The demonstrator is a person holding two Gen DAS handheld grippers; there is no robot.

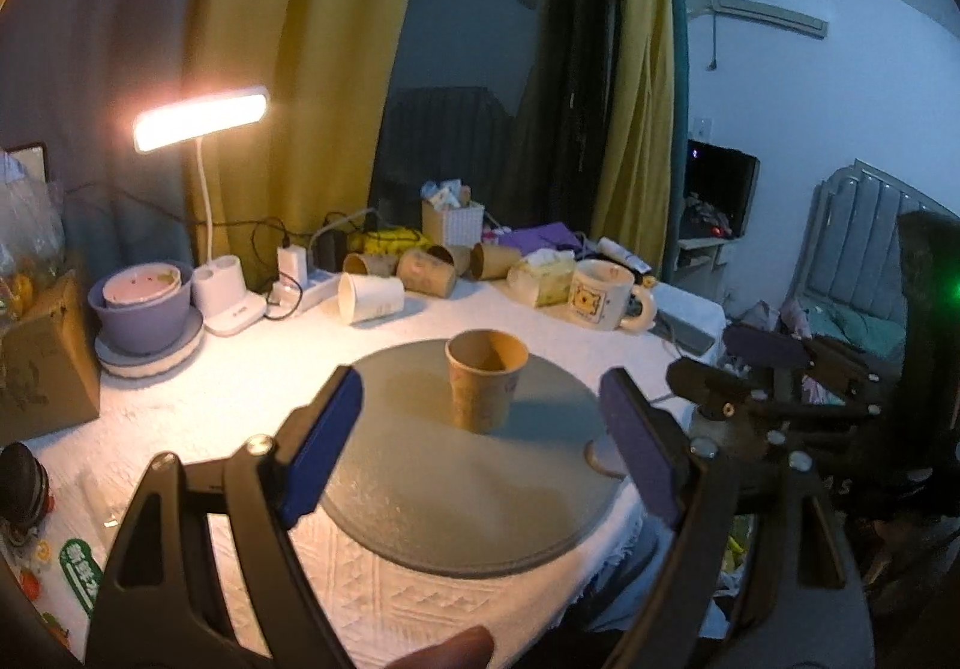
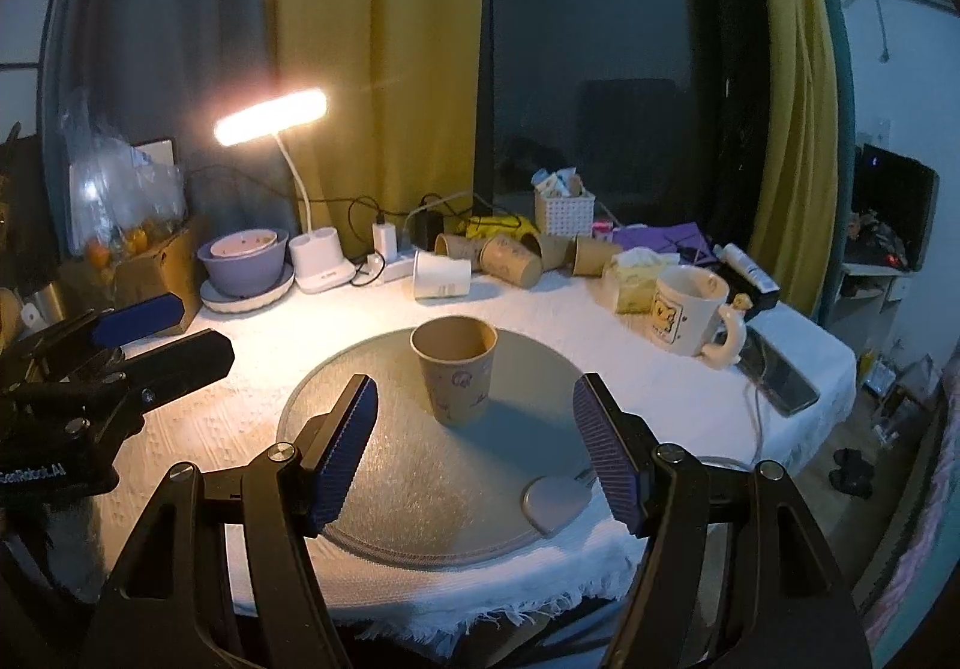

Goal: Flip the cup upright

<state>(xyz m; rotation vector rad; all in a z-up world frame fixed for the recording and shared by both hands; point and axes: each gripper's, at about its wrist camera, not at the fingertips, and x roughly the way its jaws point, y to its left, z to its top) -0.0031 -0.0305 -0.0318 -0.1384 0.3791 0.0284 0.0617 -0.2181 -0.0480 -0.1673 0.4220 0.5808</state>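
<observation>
The cup [image 2: 454, 376] stood upright on the mat [image 2: 390, 489]; both grippers [image 1: 480, 447] [image 2: 474, 447] were wide open, empty, so backing away gently seemed best.

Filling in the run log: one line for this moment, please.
paper cup: upright on round mat | left gripper: open, empty | right gripper: open, empty | flip looks done

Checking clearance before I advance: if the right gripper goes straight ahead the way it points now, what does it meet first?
Most likely the paper cup, standing upright on the round mat, roughly centred between the open right gripper fingers. Nothing shows in between, though depth is hard to judge.
</observation>
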